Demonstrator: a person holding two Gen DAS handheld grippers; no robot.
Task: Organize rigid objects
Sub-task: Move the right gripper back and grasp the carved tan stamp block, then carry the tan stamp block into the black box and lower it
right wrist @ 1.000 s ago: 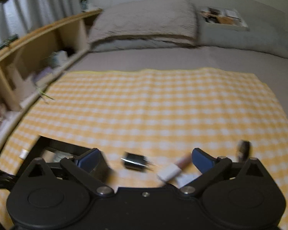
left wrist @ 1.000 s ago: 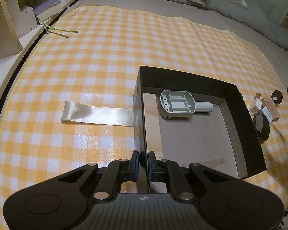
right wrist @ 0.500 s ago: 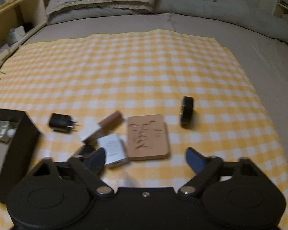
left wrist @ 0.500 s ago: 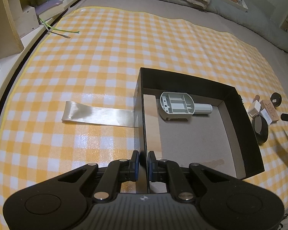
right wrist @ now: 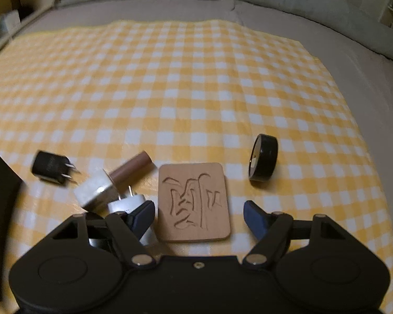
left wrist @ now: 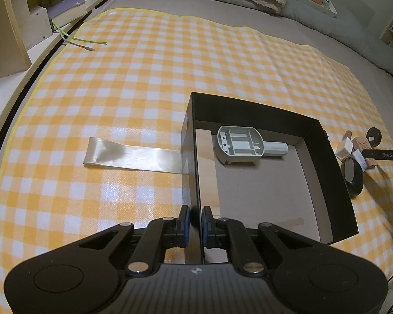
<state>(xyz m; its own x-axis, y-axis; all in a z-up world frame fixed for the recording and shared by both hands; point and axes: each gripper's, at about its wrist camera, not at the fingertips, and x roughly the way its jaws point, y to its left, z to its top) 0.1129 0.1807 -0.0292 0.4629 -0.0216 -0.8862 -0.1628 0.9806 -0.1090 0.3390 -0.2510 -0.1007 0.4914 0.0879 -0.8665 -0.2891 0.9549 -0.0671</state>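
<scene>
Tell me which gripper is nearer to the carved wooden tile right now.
Right. The right gripper hangs open directly over the carved wooden tile, a finger on each side. The left gripper is clamped on the black box wall, the box's width away.

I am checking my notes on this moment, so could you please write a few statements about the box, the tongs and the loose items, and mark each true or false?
1. The left tongs are shut on the black box wall. True.
2. The box is empty. False: a grey plastic part lies inside.
3. The right tongs are open over the carved wooden block. True.
4. The black puck lies flat. False: it stands on edge.
</scene>
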